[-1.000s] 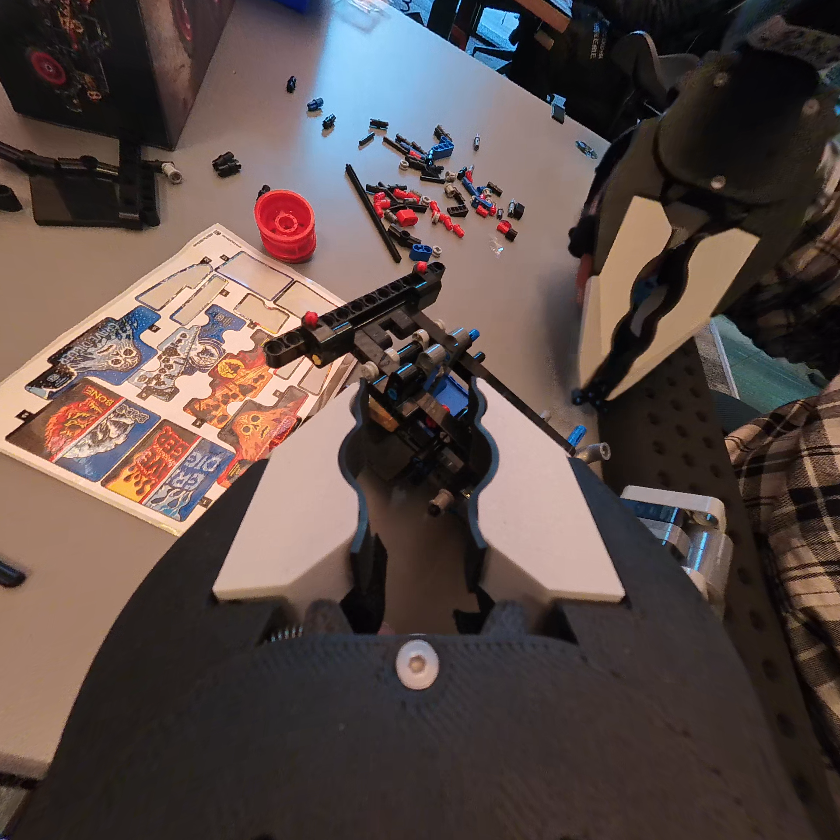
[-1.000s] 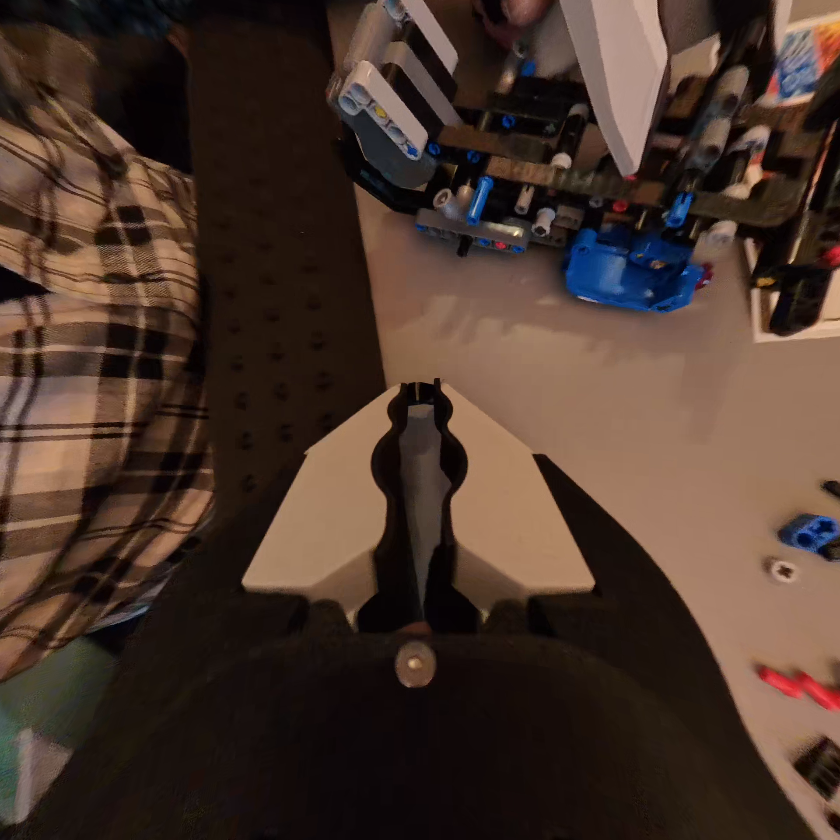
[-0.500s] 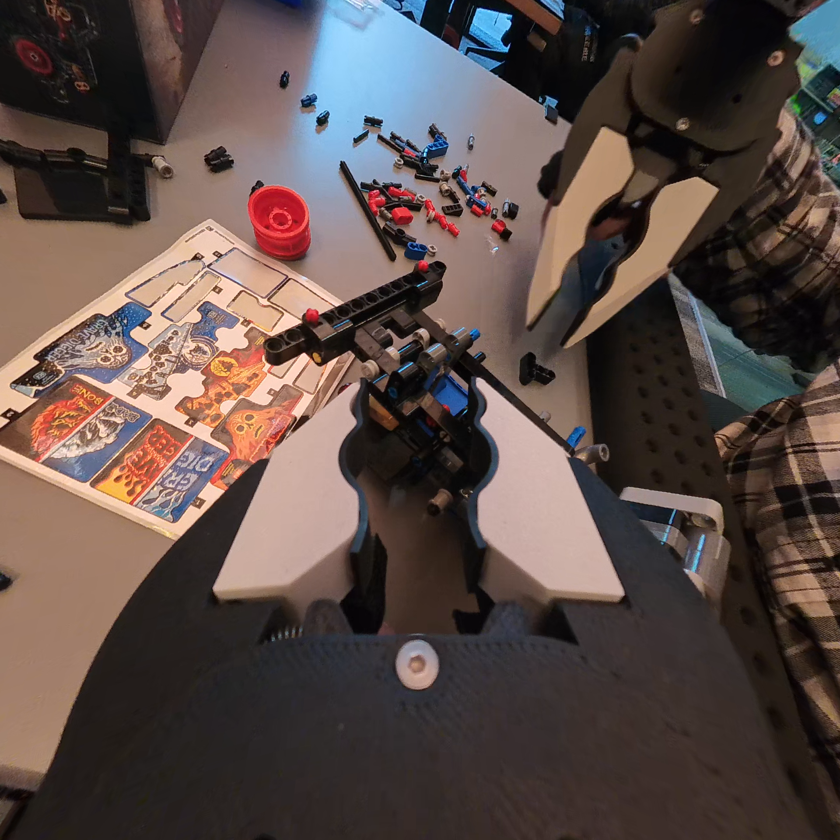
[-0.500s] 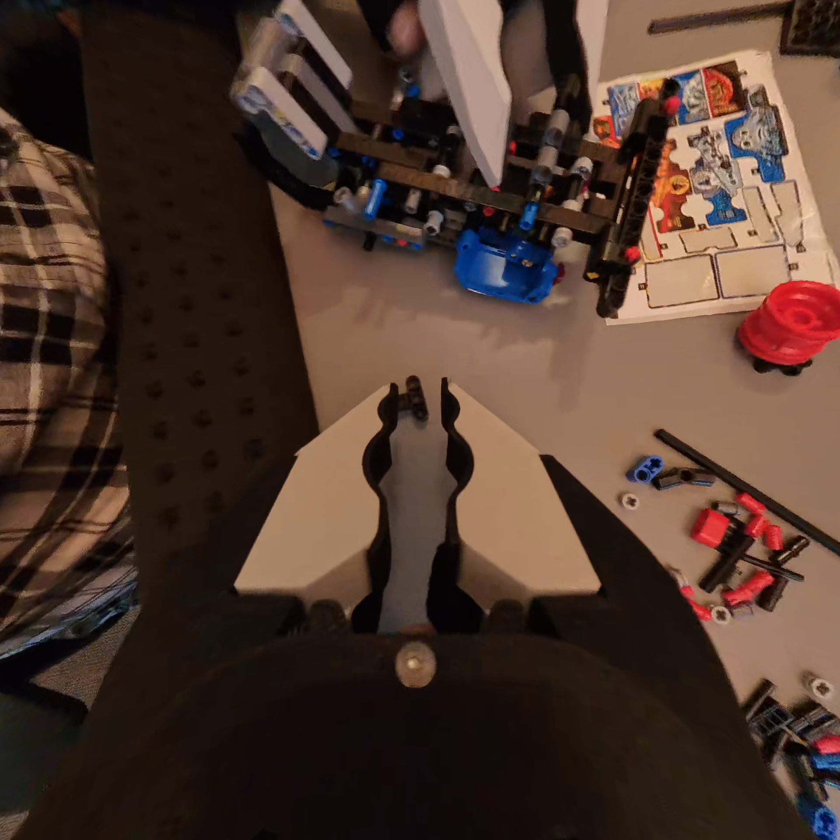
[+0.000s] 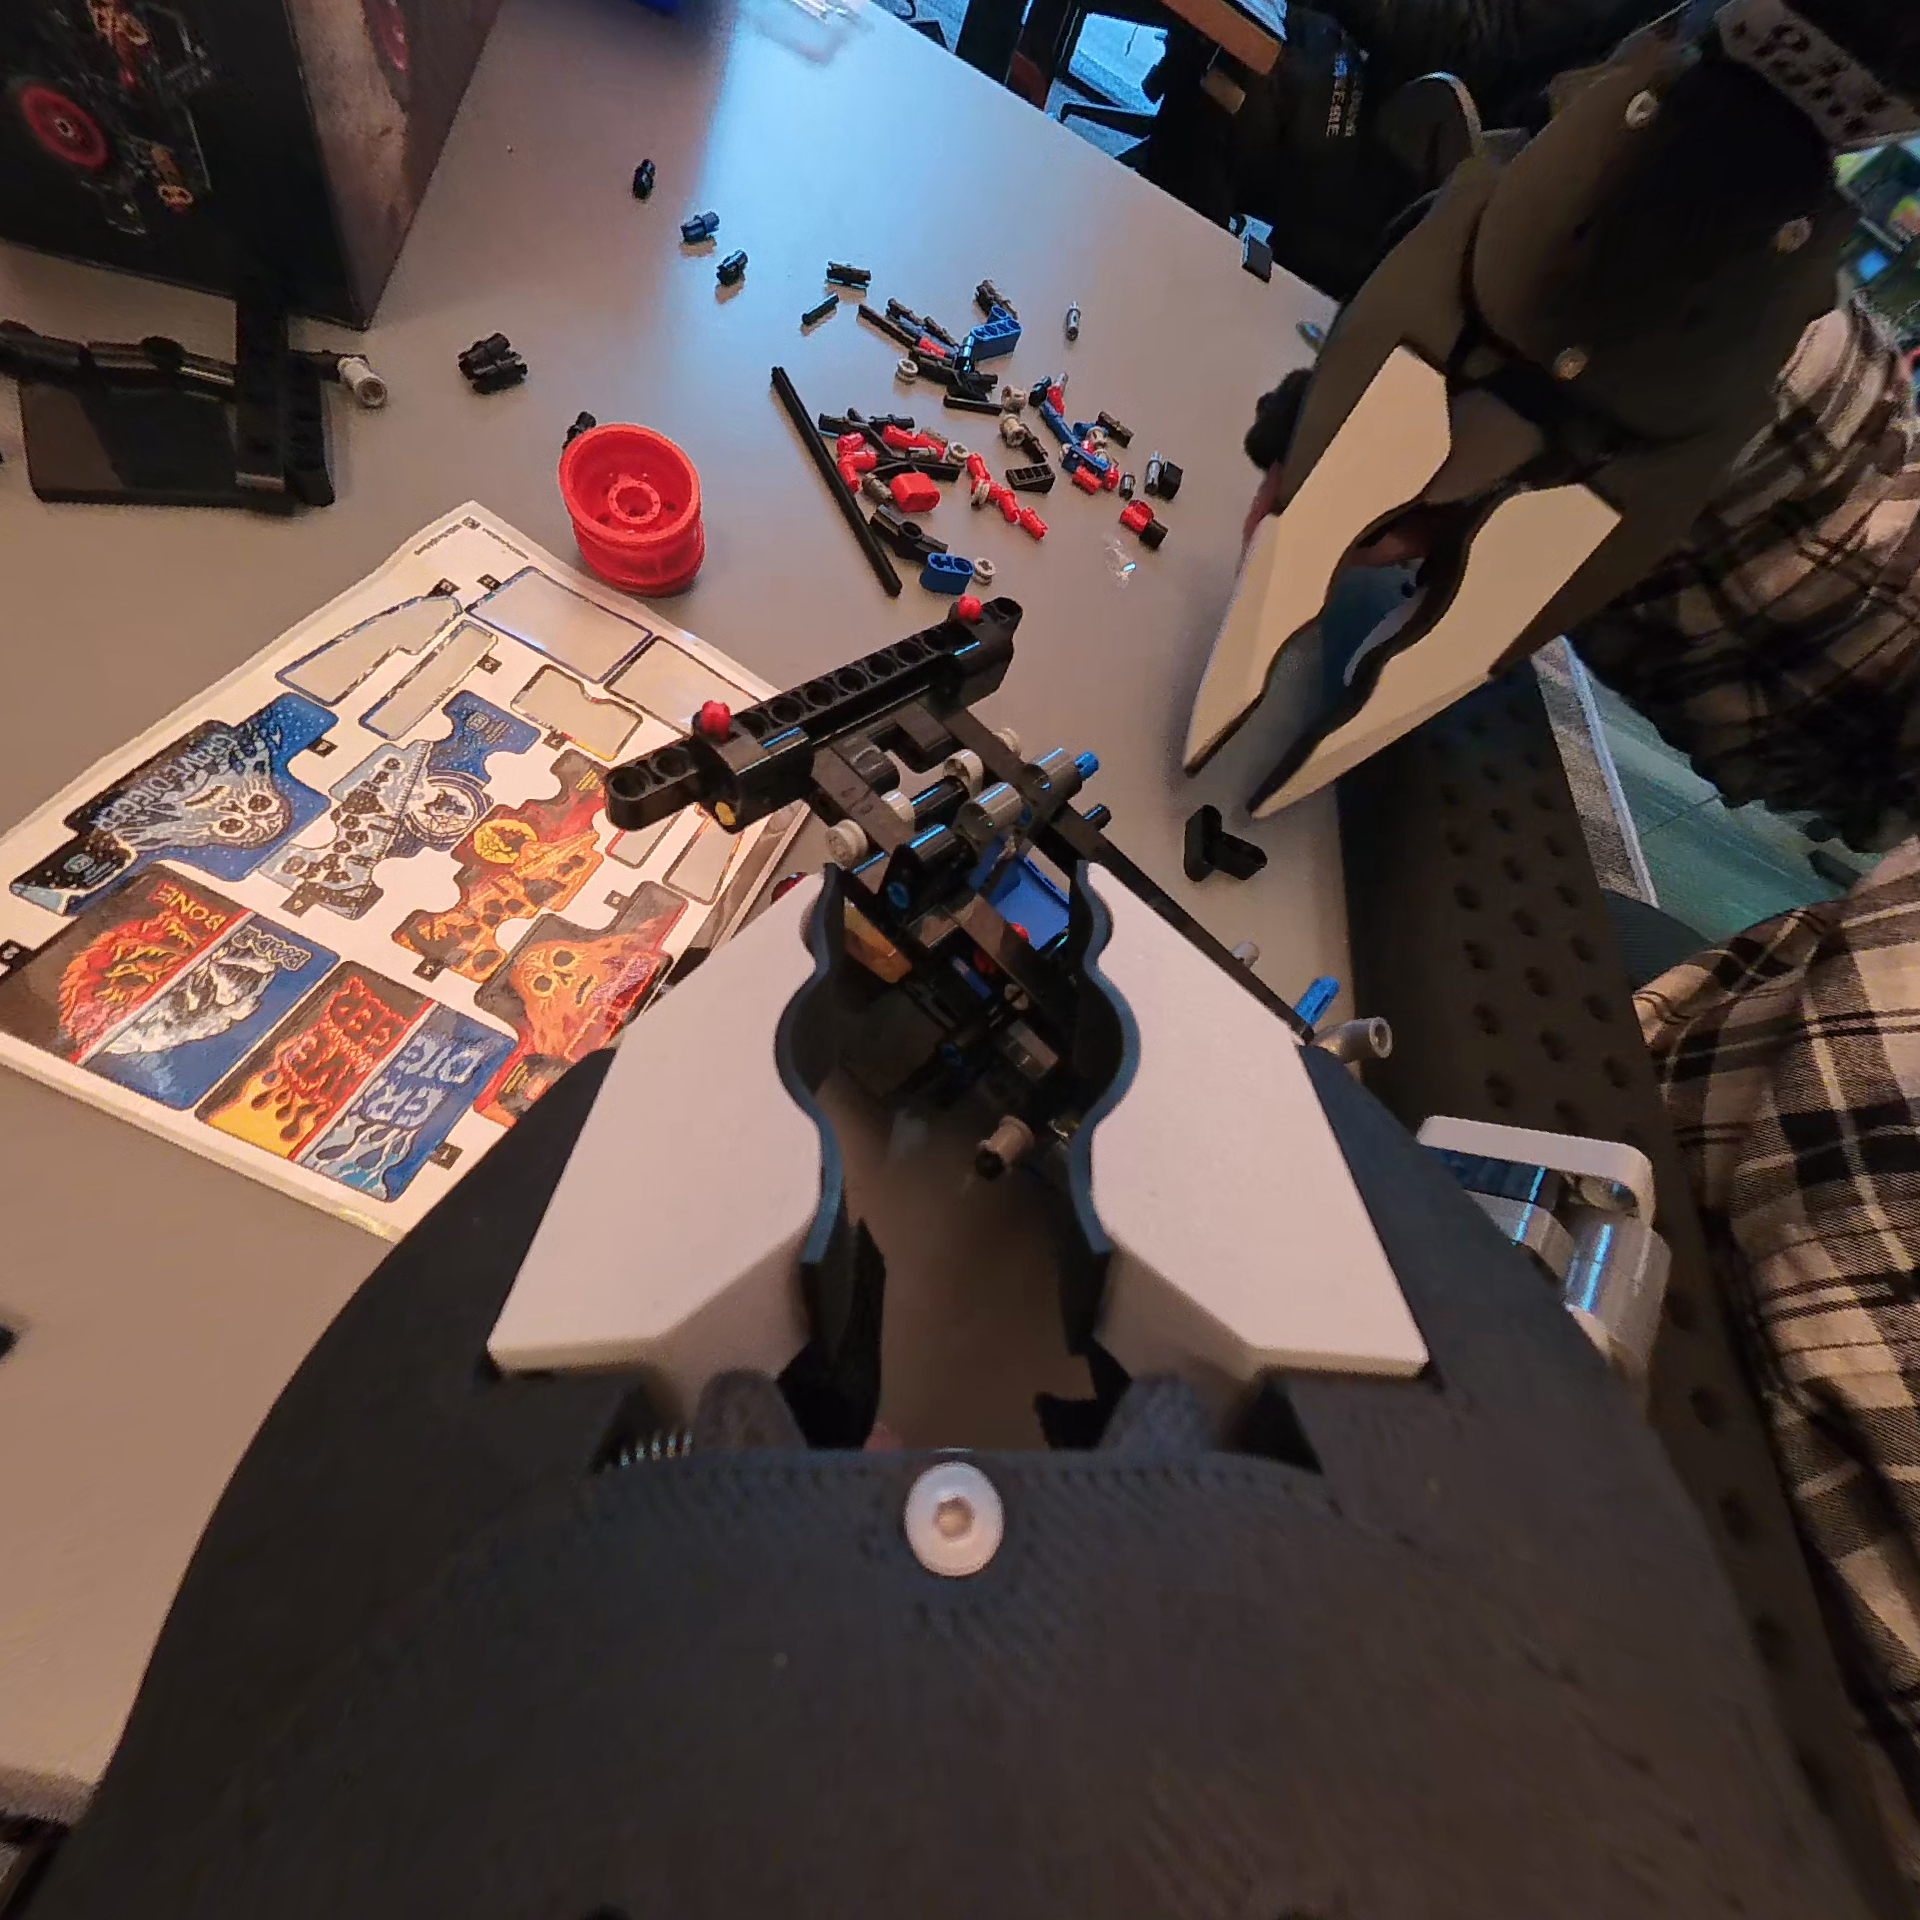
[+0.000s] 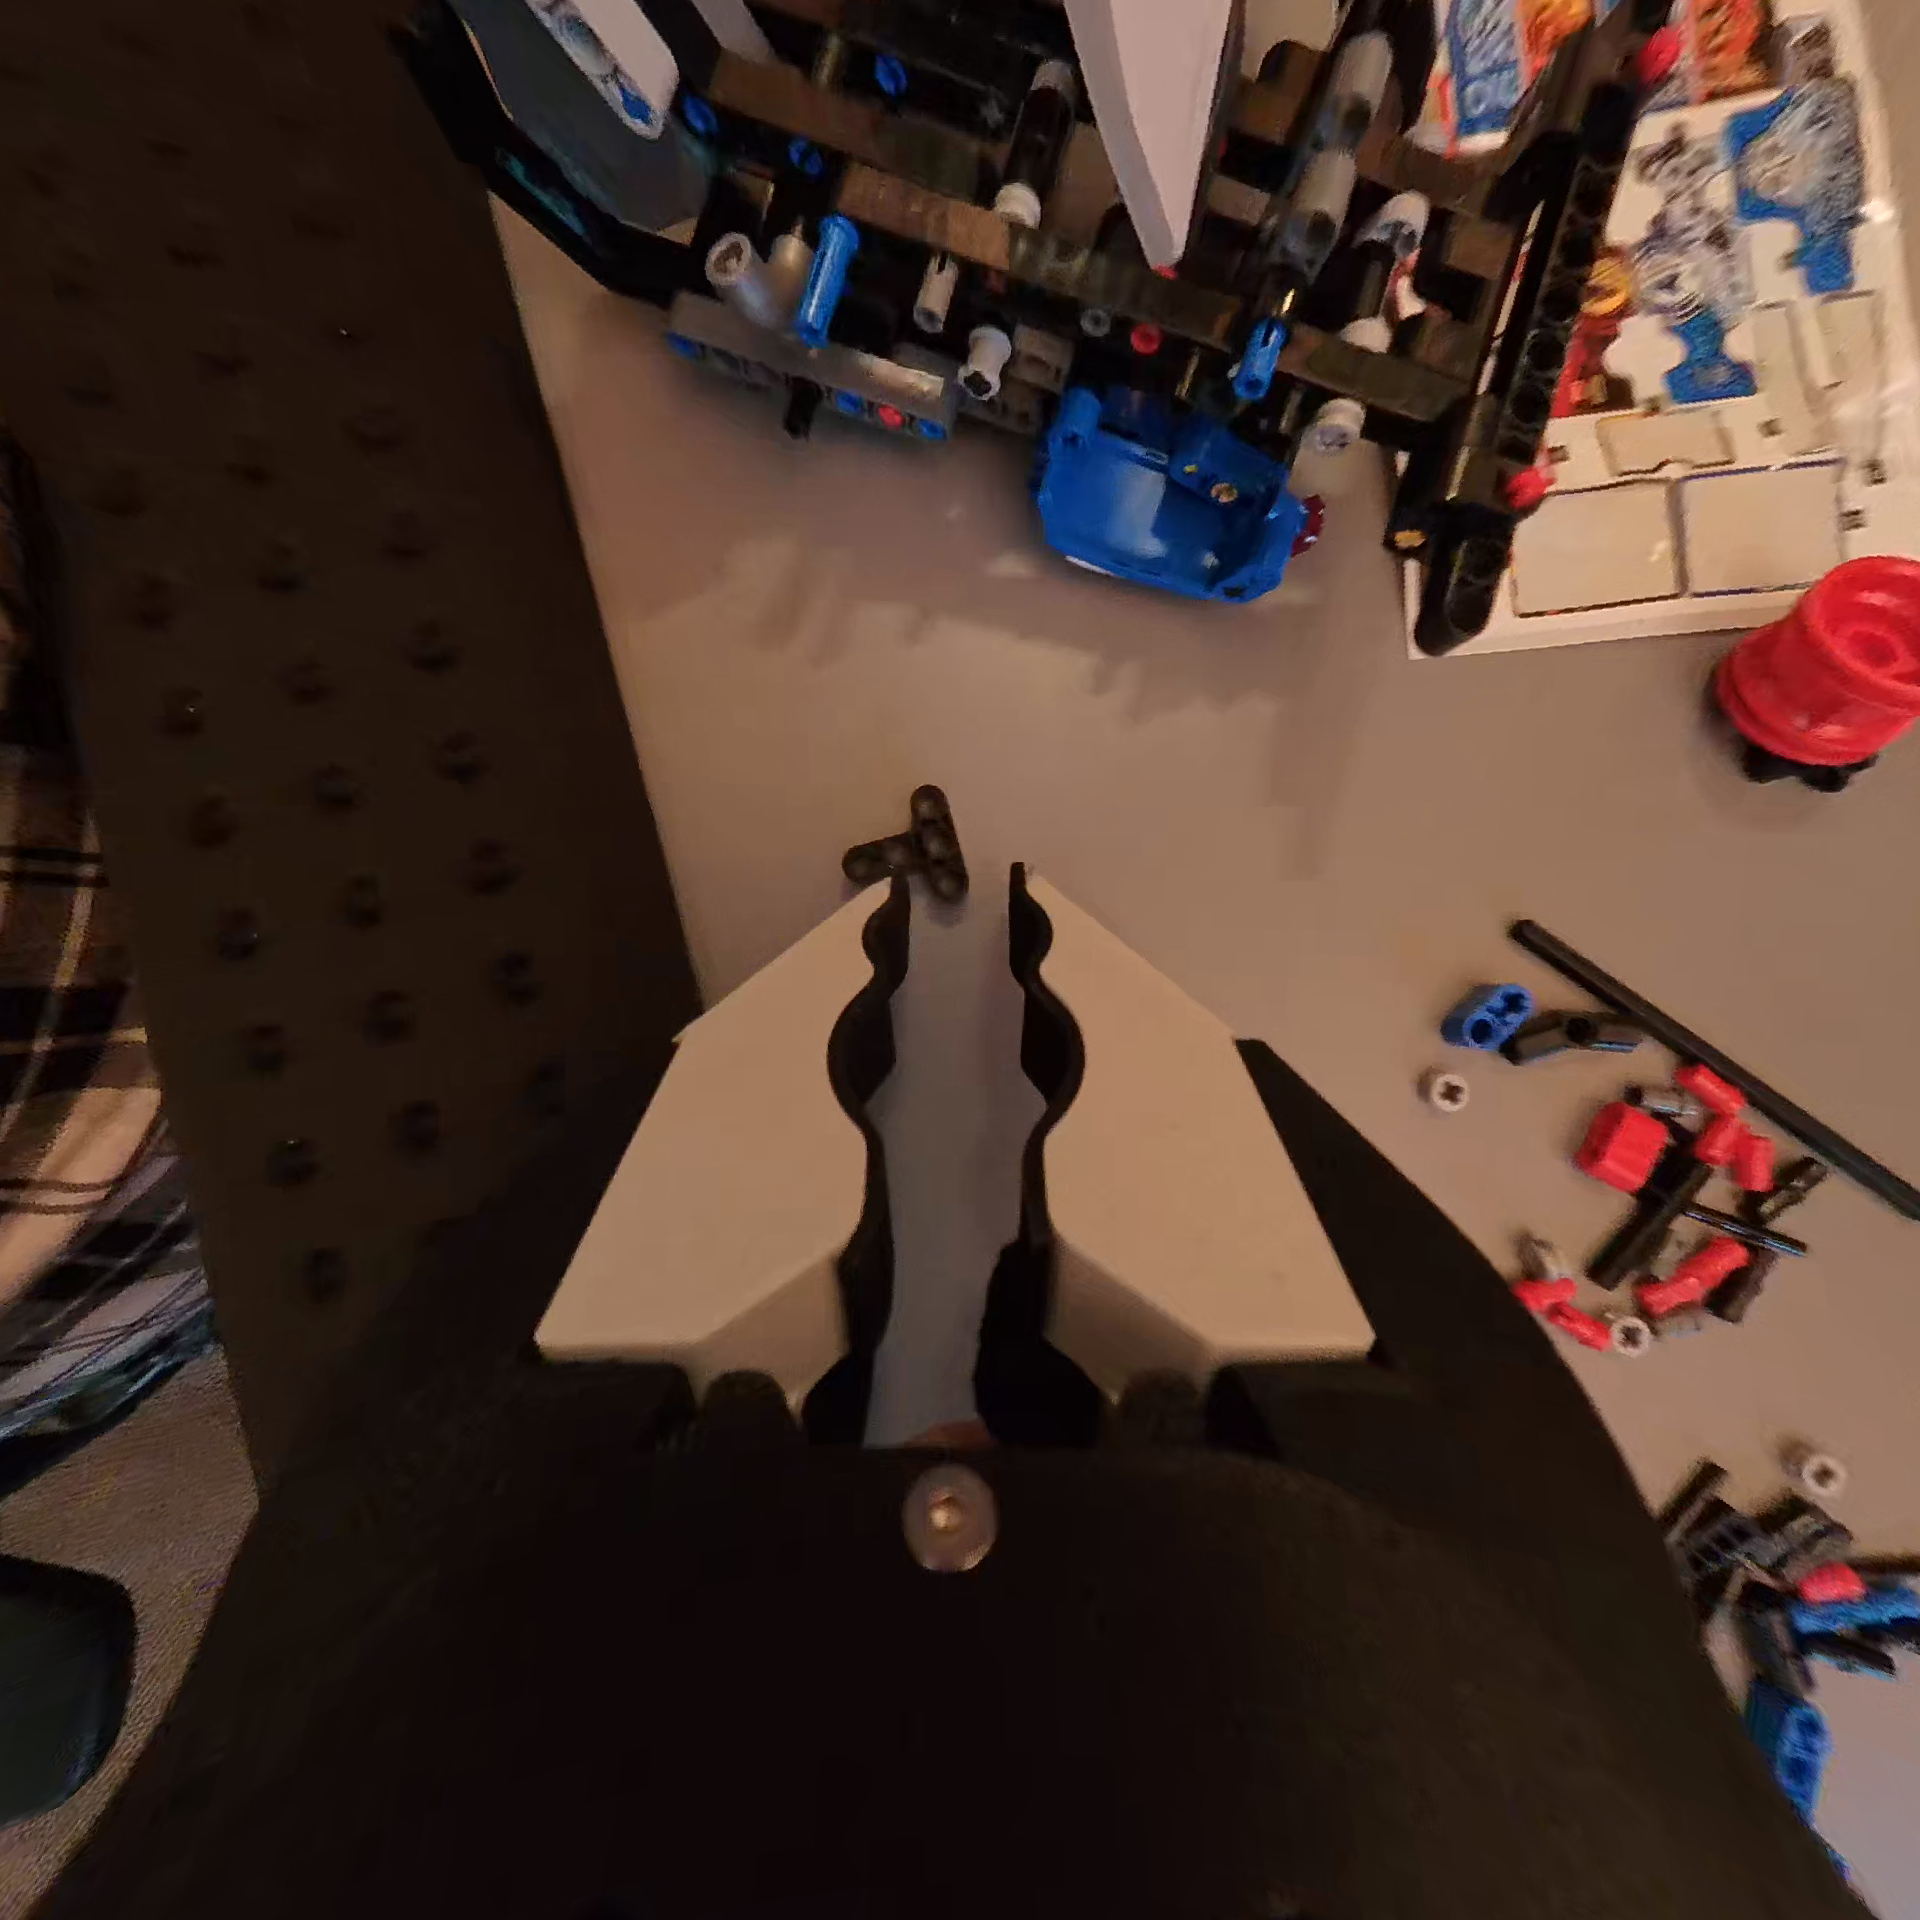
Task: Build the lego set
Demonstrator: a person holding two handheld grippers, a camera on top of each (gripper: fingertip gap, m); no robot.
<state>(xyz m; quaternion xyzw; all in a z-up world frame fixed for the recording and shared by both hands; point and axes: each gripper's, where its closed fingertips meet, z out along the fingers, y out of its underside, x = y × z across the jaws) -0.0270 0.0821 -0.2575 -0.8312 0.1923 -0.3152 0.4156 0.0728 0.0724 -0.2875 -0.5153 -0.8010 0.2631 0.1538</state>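
Note:
My left gripper (image 5: 951,894) is shut on the black, blue and grey lego chassis (image 5: 935,821) and holds it over the grey table (image 5: 1039,208). The chassis also shows at the top of the right wrist view (image 6: 1143,312), with its blue block (image 6: 1158,509) near the table. My right gripper (image 6: 958,878) is open and empty, low over the table. A small black T-shaped piece (image 6: 914,847) lies on the table just at its left fingertip. In the left wrist view the right gripper (image 5: 1226,779) hangs right of the chassis, with the piece (image 5: 1221,844) below its tips.
A sticker sheet (image 5: 312,831) lies left of the chassis. A red wheel hub (image 5: 631,506) (image 6: 1829,675), a long black axle (image 5: 836,483) and a pile of small parts (image 5: 966,457) (image 6: 1662,1195) lie beyond. A dark box (image 5: 208,135) stands far left. A black perforated board (image 6: 312,727) borders the table. Some 11 cm of space lies between my two pairs of fingers.
My right gripper opened and let go of the small black piece, which now lies on the table in front of its tips. The left gripper and chassis stayed put.

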